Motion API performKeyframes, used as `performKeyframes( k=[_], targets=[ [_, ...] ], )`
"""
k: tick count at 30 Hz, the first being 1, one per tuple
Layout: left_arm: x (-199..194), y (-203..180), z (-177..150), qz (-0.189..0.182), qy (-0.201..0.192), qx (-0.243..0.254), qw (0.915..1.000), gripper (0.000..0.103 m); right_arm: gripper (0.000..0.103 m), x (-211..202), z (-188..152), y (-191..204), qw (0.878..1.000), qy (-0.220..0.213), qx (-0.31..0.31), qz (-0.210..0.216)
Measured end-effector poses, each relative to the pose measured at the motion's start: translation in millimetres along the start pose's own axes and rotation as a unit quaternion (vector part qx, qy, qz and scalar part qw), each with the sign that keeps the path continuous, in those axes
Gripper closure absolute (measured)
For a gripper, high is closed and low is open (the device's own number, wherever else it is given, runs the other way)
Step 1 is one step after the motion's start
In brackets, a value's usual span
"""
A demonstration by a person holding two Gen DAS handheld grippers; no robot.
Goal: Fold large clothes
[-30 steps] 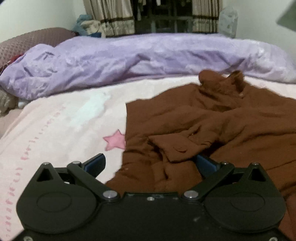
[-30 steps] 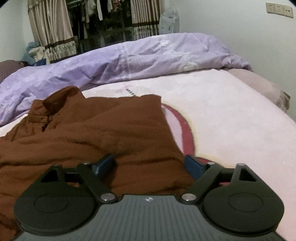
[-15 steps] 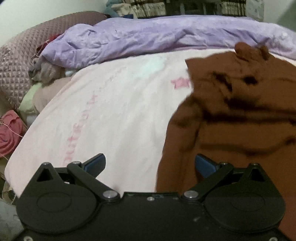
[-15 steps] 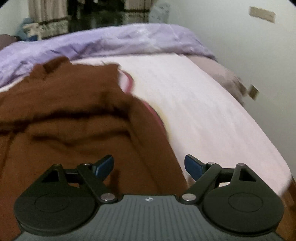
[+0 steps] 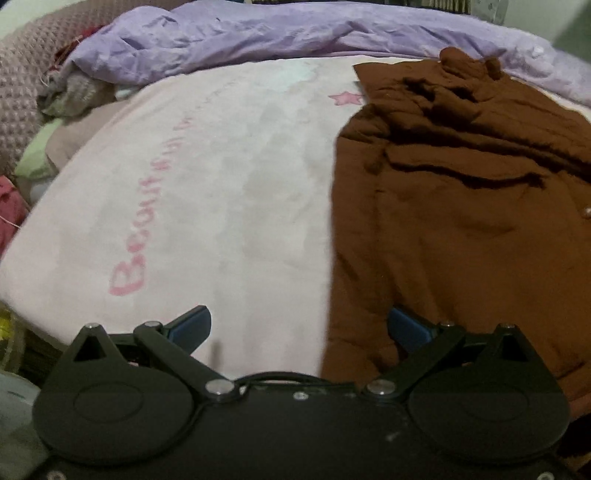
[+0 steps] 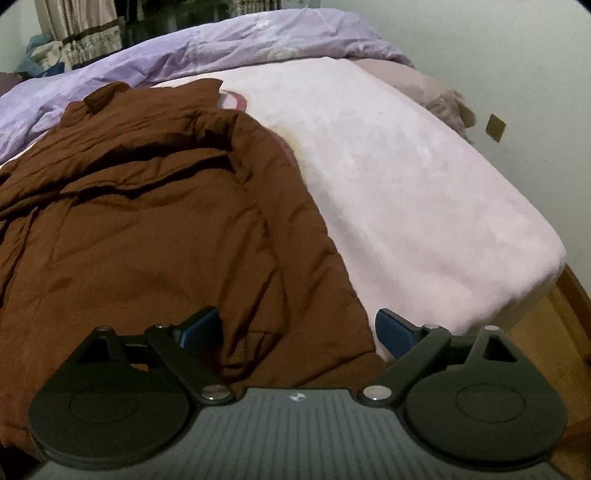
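A large brown jacket (image 5: 461,206) lies spread and rumpled on the pink bed sheet (image 5: 207,192), collar toward the far side. In the left wrist view my left gripper (image 5: 299,325) is open, over the jacket's near left corner, with the hem edge between the fingers. In the right wrist view the jacket (image 6: 147,221) fills the left half, and my right gripper (image 6: 297,325) is open over its near right corner, its left finger above the cloth and its right finger by the sheet (image 6: 406,184).
A crumpled lilac duvet (image 5: 295,33) lies along the far side of the bed, also in the right wrist view (image 6: 221,48). A quilted headboard (image 5: 18,103) and loose clothes sit at the left. The bed's right edge drops to a wooden floor (image 6: 554,332).
Both grippers have pulled back from over the jacket's middle to its near hem corners. The jacket now lies more stretched out. Both stayed open.
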State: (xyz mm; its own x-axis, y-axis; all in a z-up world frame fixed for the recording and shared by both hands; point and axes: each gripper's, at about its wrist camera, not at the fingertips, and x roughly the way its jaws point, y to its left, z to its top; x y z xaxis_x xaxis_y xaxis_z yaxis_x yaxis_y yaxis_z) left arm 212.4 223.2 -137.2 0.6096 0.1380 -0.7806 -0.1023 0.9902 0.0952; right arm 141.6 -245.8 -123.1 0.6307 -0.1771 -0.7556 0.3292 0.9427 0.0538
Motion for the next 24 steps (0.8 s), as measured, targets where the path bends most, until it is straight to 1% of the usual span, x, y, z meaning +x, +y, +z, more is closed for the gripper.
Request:
performKeyframes(
  k=[1, 2, 4, 5, 7, 8, 10, 14, 15, 16, 17, 18, 19, 20, 21, 22, 24],
  targets=[
    [1.8, -2.6, 1.3, -0.016, 0.002, -0.006, 0.9999, 0.000, 0.000, -1.0, 0.0, 0.7, 1.000, 0.002, -0.002, 0.003],
    [1.9, -3.3, 1.3, -0.041, 0.008, -0.011, 0.9991, 0.000, 0.000, -1.8, -0.4, 1.7, 1.000, 0.003, -0.004, 0.010],
    [2.4, -9.2, 2.4, -0.105, 0.023, -0.010, 0.9942, 0.000, 0.000, -3.5, -3.2, 1.4, 1.000, 0.000, -0.005, 0.020],
    [0.9, -14.6, 0.8, -0.116, 0.021, 0.000, 0.9930, 0.000, 0.000, -2.9, -4.0, 1.3, 1.000, -0.002, -0.005, 0.019],
    [5.7, -25.3, -1.7, -0.101, 0.025, 0.027, 0.9943, 0.000, 0.000, 2.7, -5.5, -0.8, 1.000, 0.002, 0.003, 0.023],
    [10.6, -27.3, -2.8, -0.099, 0.031, 0.029, 0.9941, 0.000, 0.000, 4.3, -6.1, -2.3, 1.000, 0.001, 0.008, 0.026],
    [11.9, -23.9, -2.8, -0.108, 0.020, 0.017, 0.9938, 0.000, 0.000, 5.1, -7.2, -1.4, 1.000, -0.006, 0.004, 0.027],
    [12.9, -16.7, 0.4, -0.124, 0.018, 0.012, 0.9920, 0.000, 0.000, 4.9, -7.7, 2.0, 0.999, -0.017, -0.002, 0.028],
    [12.9, -17.9, -0.2, -0.123, 0.014, 0.016, 0.9922, 0.002, 0.006, 4.2, -8.2, 3.4, 0.999, -0.027, -0.004, 0.024],
    [10.3, -21.8, -1.1, -0.117, 0.007, 0.017, 0.9929, 0.009, 0.018, 2.5, -8.2, 4.8, 0.999, -0.035, -0.002, 0.022],
    [8.8, -22.8, -1.5, -0.116, 0.001, 0.014, 0.9932, 0.024, 0.056, -0.2, -7.3, 4.7, 0.999, -0.039, 0.006, 0.030],
    [4.8, -22.1, -1.5, -0.117, -0.004, 0.008, 0.9931, 0.036, 0.080, -2.4, -5.8, 3.4, 0.998, -0.035, 0.023, 0.053],
    [2.2, -19.7, -0.1, -0.126, -0.005, -0.002, 0.9920, 0.067, 0.081, -4.5, -4.9, 5.4, 0.998, -0.037, 0.025, 0.048],
    [1.7, -16.8, 2.3, -0.131, -0.005, -0.014, 0.9913, 0.081, 0.084, -6.4, -4.9, 10.4, 0.998, -0.040, 0.013, 0.040],
    [-1.8, -14.3, 3.8, -0.129, -0.007, -0.019, 0.9915, 0.084, 0.086, -8.9, -5.0, 14.0, 0.998, -0.045, 0.006, 0.037],
    [-6.7, -12.8, 5.4, -0.135, -0.010, -0.017, 0.9907, 0.088, 0.086, -12.4, -4.1, 16.7, 0.998, -0.050, 0.005, 0.035],
    [-19.9, -12.7, 11.4, -0.138, -0.027, -0.011, 0.9900, 0.089, 0.086, -25.9, 2.5, 19.1, 0.996, -0.077, 0.007, 0.035]
  ],
)
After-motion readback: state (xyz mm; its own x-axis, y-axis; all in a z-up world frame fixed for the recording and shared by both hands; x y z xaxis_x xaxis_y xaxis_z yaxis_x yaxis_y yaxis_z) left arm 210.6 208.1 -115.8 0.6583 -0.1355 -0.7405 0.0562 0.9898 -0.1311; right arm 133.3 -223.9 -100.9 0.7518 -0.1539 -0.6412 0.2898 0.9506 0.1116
